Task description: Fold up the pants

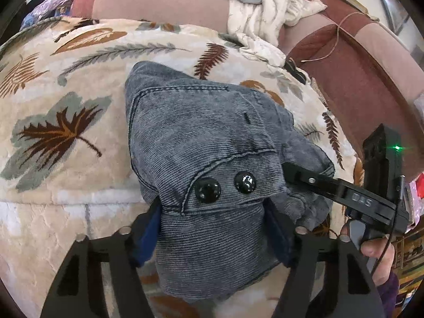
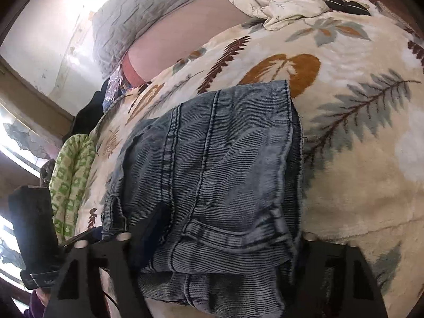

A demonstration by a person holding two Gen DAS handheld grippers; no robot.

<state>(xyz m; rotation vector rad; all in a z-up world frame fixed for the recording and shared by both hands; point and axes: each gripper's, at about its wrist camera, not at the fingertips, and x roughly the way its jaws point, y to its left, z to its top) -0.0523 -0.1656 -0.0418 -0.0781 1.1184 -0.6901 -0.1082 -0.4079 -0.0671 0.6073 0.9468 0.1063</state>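
Cream plush blanket printed with brown, rust and grey-green leaves (image 1: 79,100) covers the bed, bulging under the work. On it, near the front edge, lies the faded blue-grey ribbed denim pants (image 1: 212,137), already bundled into a thick, compact packet; layers stacked, hem edge dark and slightly frayed on the side seen from the right wrist view (image 2: 225,172). Double-stitched seams run lengthwise; a curved pocket seam crosses the top face. Behind, a dusty pink and maroon cushioned backrest (image 1: 164,2) with a crumpled cream floral cloth (image 1: 267,13) draped on it. Left gripper (image 1: 212,235) straddles the waistband end, blue pads pressed into both sides of the fabric, clamped on the bundle. Right gripper (image 2: 217,249) likewise squeezes the opposite end, denim bunched between its fingers. Two glossy black round buttons (image 1: 225,184) sit side by side on the waistband.
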